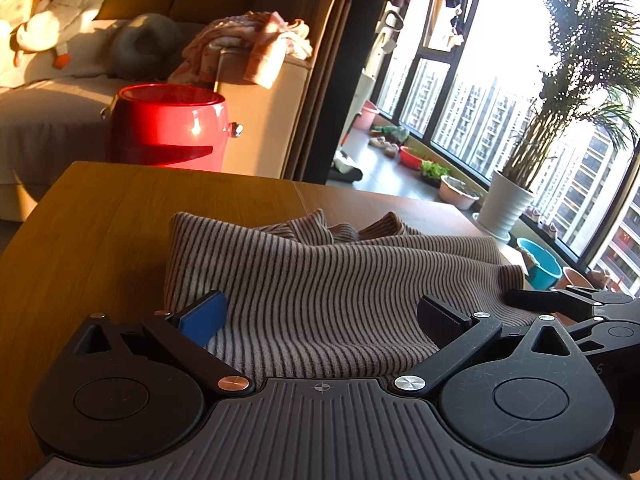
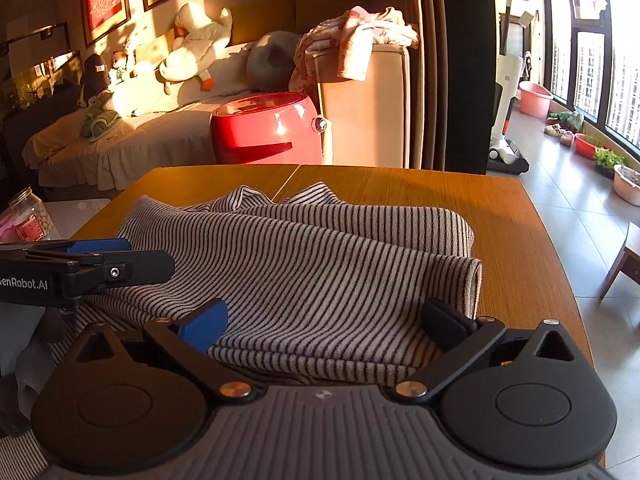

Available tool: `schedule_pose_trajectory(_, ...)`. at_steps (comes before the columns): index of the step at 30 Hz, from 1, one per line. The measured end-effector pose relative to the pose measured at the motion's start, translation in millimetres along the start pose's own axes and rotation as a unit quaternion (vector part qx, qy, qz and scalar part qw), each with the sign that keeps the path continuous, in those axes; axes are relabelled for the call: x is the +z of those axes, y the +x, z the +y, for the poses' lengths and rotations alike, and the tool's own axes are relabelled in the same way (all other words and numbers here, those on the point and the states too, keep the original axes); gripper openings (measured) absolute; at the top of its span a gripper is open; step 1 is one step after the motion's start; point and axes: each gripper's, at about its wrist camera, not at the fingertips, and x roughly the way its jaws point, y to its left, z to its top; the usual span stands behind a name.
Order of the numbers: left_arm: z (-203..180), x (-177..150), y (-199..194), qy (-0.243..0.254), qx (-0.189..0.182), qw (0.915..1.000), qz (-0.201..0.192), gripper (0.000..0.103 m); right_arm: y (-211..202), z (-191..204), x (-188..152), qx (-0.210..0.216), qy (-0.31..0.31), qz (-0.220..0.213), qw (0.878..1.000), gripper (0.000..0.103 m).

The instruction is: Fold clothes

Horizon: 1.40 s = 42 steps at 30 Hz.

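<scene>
Striped garment (image 2: pixel 304 268), shown lying on the wooden table (image 2: pixel 500 216), bunched into a broad roll with a thick doubled edge along its right side and loose, ribbed ends rumpled toward the far side. The cloth is spread across most of the near half of the tabletop, and its nearest hem is seen running under both tools.

Right gripper (image 2: pixel 324 324): the jaws are held fully apart, the blue pad (image 2: pixel 204 328) on one side and the black pad (image 2: pixel 444 322) on the other, with the cloth lying slack between and beneath them. No fabric is pinched; the pads are not pressed on anything.

Left gripper (image 1: pixel 320 320): the jaws are likewise spread wide over the near hem, and nothing is clamped. In the right wrist view, the left tool is seen from the side at the left edge, low over the cloth.

Both tools are angled downward at the near edge, side by side. This placement is judged to suit a two-point pick: two points of the hem can be taken at once, so that the layer may be lifted evenly rather than dragged askew. The fold is judged unfinished, since the far ends are still disordered.

Background, not part of the task: a red bin (image 2: pixel 268 128) beyond the table, a sofa with a plush goose (image 2: pixel 196 44), and a heap of pink laundry (image 2: pixel 356 36).
</scene>
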Motion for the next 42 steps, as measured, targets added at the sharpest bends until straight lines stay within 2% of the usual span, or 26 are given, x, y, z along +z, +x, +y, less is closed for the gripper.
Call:
schedule_pose_trajectory(12,0,0,0,-0.001,-0.001,1.0000,0.001,0.103,1,1,2,-0.004,-0.011,0.008,1.000,0.103)
schedule_pose_trajectory(17,2,0,0,-0.003,-0.003,1.0000,0.001,0.103,-21,-8,5,-0.005,0.018,-0.010,1.000,0.102)
schedule_pose_trajectory(19,1,0,0,-0.002,-0.002,1.0000,0.001,0.103,-31,-13,2,-0.022,0.020,-0.011,0.999,0.098)
schedule_pose_trajectory(20,1,0,0,-0.002,-0.003,1.0000,0.001,0.103,-31,-16,0,-0.033,0.019,-0.003,0.999,0.093)
schedule_pose_trajectory(21,1,0,0,-0.002,-0.003,1.0000,0.001,0.103,-28,-20,-4,-0.040,0.020,0.014,0.999,0.093)
schedule_pose_trajectory(23,1,0,0,-0.002,-0.003,1.0000,0.002,0.103,-21,-32,-10,-0.026,0.041,0.037,0.998,0.093)
schedule_pose_trajectory(25,2,0,0,-0.002,-0.003,1.0000,0.002,0.103,-23,-36,-2,-0.022,0.046,0.040,0.998,0.091)
schedule_pose_trajectory(29,2,0,0,-0.005,-0.005,1.0000,0.001,0.103,-41,-33,37,-0.022,0.028,-0.014,0.999,0.078)
schedule_pose_trajectory(30,3,0,0,-0.006,-0.006,1.0000,0.001,0.103,-42,-33,48,-0.015,0.037,-0.023,0.999,0.066)
schedule_pose_trajectory(32,2,0,0,-0.007,-0.006,1.0000,0.000,0.103,-31,-33,69,0.001,0.053,-0.024,0.998,0.058)
schedule_pose_trajectory(37,3,-1,-1,-0.008,-0.007,0.9999,0.000,0.103,50,-20,90,-0.001,0.051,0.033,0.998,0.058)
schedule_pose_trajectory(40,2,0,0,-0.006,-0.005,1.0000,0.001,0.103,85,-16,93,0.009,0.064,0.056,0.996,0.064)
schedule_pose_trajectory(42,2,0,-1,-0.007,-0.005,1.0000,0.001,0.103,100,-8,92,0.008,0.051,0.065,0.997,0.068)
